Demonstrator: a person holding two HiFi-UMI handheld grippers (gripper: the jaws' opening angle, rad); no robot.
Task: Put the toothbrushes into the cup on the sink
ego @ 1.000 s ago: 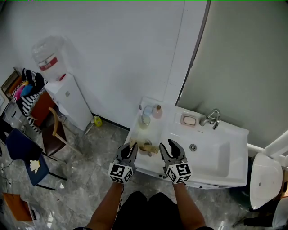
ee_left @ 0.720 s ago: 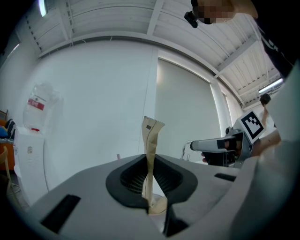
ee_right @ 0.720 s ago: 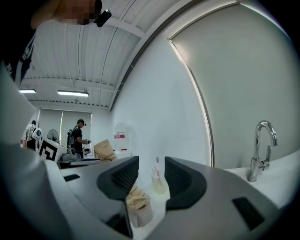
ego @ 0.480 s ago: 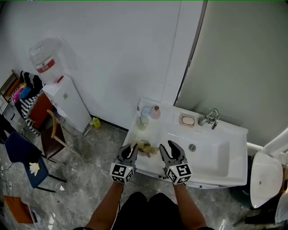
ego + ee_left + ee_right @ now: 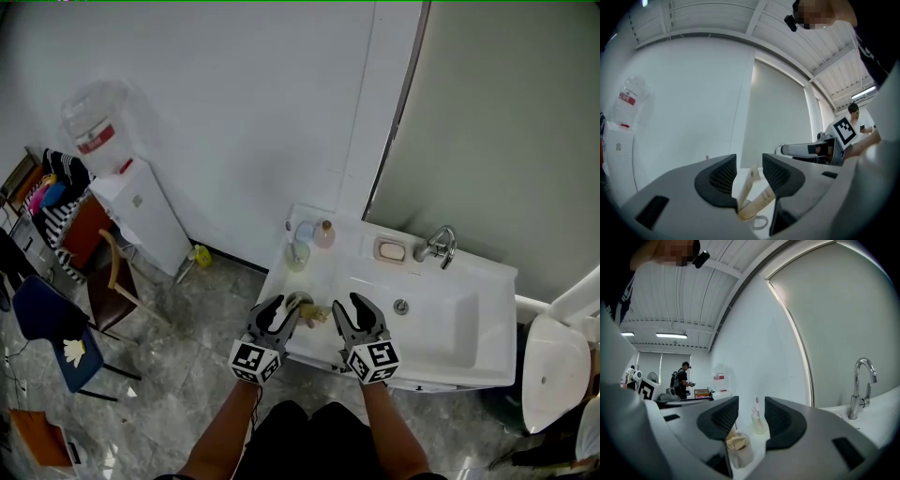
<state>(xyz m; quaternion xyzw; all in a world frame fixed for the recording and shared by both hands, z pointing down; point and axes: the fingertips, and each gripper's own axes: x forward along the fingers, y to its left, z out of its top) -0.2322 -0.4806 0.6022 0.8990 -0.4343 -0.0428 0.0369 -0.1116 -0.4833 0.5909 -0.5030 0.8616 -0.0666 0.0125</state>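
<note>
White sink (image 5: 469,328): cup (image 5: 300,307) stands on its front left rim.
Your left gripper (image 5: 278,312): jaws just opened, toothbrushes (image 5: 757,199) leaning loose between them.
Your right gripper (image 5: 348,309): jaws apart, empty.
Toothbrushes: bamboo, in the cup.

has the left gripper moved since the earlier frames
No: the left gripper stays at the front left corner of the sink; only its jaws have just been opening, with the toothbrushes loose between them.
</note>
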